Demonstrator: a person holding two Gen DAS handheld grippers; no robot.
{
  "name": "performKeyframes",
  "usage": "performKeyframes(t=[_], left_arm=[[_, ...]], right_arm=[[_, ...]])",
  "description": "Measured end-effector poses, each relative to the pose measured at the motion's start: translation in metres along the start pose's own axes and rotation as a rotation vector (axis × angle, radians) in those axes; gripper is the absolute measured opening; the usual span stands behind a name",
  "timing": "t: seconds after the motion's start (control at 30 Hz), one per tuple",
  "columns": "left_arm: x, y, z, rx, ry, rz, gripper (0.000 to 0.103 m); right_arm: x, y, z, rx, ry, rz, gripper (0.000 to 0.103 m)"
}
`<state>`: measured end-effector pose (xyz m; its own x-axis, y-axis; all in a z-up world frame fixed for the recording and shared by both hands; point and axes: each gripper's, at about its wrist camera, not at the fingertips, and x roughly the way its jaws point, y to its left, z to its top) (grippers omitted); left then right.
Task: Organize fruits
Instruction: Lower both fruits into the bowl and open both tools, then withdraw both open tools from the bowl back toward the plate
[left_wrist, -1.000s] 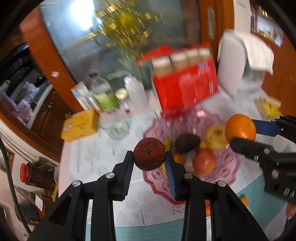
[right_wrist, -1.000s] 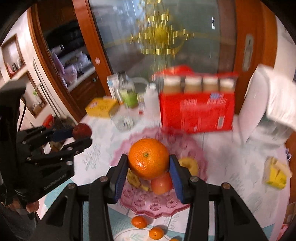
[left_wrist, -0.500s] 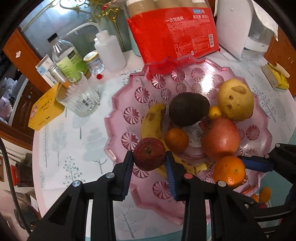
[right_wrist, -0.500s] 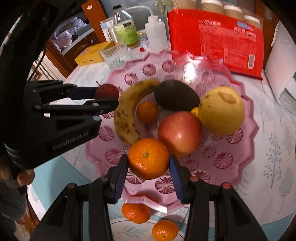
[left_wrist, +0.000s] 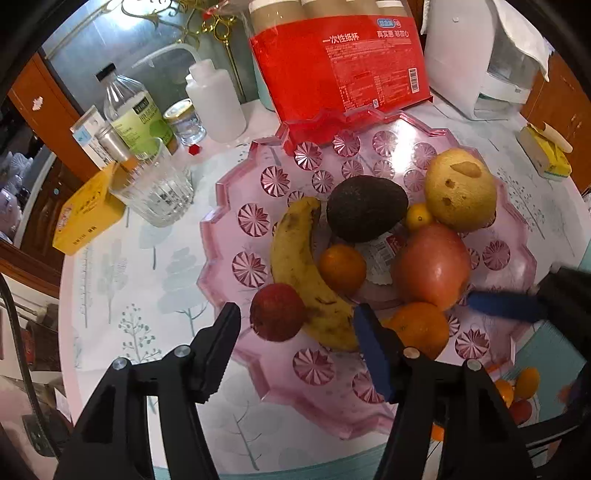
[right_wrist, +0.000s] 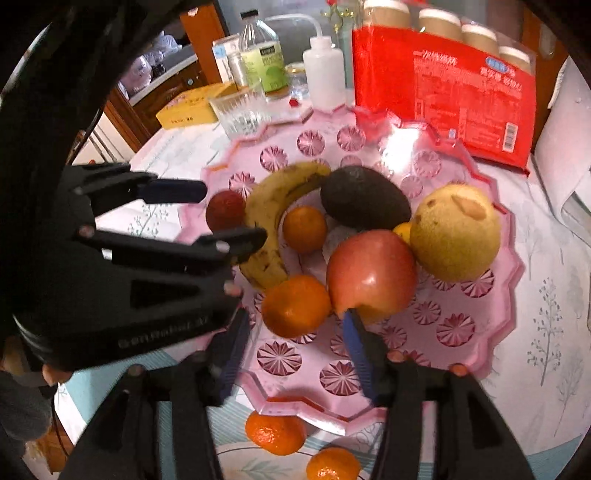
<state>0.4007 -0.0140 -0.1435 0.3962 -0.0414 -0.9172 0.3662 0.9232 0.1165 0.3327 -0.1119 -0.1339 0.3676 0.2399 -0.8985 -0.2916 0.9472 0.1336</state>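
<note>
**Both fruits released onto tray**

Left wrist: my left gripper (left_wrist: 297, 332) has just been opening; the jaws stand apart and clear of the red apple (left_wrist: 277, 312), which rests on the pink tray (left_wrist: 236, 236) against the banana (left_wrist: 301, 266).

Right wrist: my right gripper (right_wrist: 293, 338) has likewise just been opening, pads off the orange (right_wrist: 295, 305), which sits on the tray beside the big apple (right_wrist: 371, 275).

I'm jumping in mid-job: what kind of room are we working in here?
Most likely a home dining room or kitchen. A table with a tree-print cloth holds a pink fruit tray, a drinking glass and a red pack of paper cups; wooden cabinets stand behind.
</note>
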Motion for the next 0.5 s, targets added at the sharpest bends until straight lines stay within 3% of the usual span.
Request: performKeyframes(t=[0.13,0.5], left_arm=[[-0.015,0.002,-0.006,-0.022,-0.024,0.009,0.072],[-0.057,0.005,-0.024,-0.071,-0.065,0.02,0.073]], right_arm=[[-0.009,-0.001,-0.004,0.014,-0.004,0.01,0.07],[-0.035,-0.001,-0.014,0.026,-0.025,-0.003,0.07]])
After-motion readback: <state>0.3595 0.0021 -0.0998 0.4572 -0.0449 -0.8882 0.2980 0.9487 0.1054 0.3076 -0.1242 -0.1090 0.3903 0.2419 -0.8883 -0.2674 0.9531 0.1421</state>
